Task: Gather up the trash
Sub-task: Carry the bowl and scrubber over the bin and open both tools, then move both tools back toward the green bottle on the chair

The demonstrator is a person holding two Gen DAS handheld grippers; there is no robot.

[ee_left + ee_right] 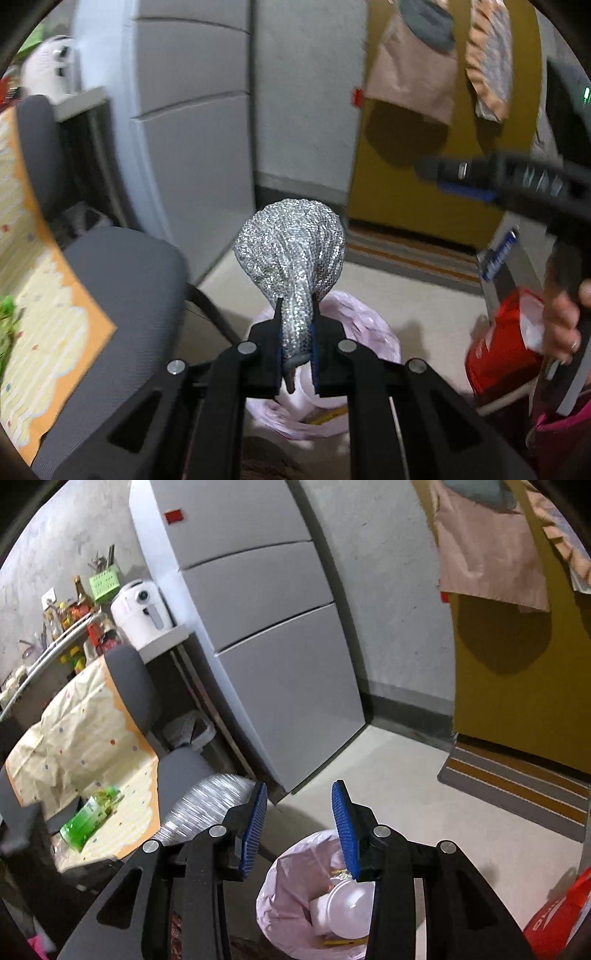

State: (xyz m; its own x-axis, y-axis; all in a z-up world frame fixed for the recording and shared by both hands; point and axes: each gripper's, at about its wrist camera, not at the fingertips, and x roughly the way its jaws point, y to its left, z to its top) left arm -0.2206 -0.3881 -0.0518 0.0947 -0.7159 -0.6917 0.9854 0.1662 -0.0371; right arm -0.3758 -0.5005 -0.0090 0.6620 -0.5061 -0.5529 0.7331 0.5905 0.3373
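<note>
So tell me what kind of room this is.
Most likely a home kitchen: a tall grey fridge, a white air fryer on a counter, and a shelf of bottles and condiments.

The trash bin (295, 890) sits below the right jaws, cups (347, 904) inside; chair (177, 775) left, fridge (266, 646) beyond.

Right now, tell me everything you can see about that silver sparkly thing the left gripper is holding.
The silver mesh bundle looks like a metallic scouring pad or glittery net, bulging into a rounded head and narrowing to a twisted neck. The left gripper is shut on that neck, holding the head up and away from the camera, with a short tail hanging below the pads. It hangs above the pink-lined trash bin. In the right wrist view it is only a blurred silver streak.
</note>
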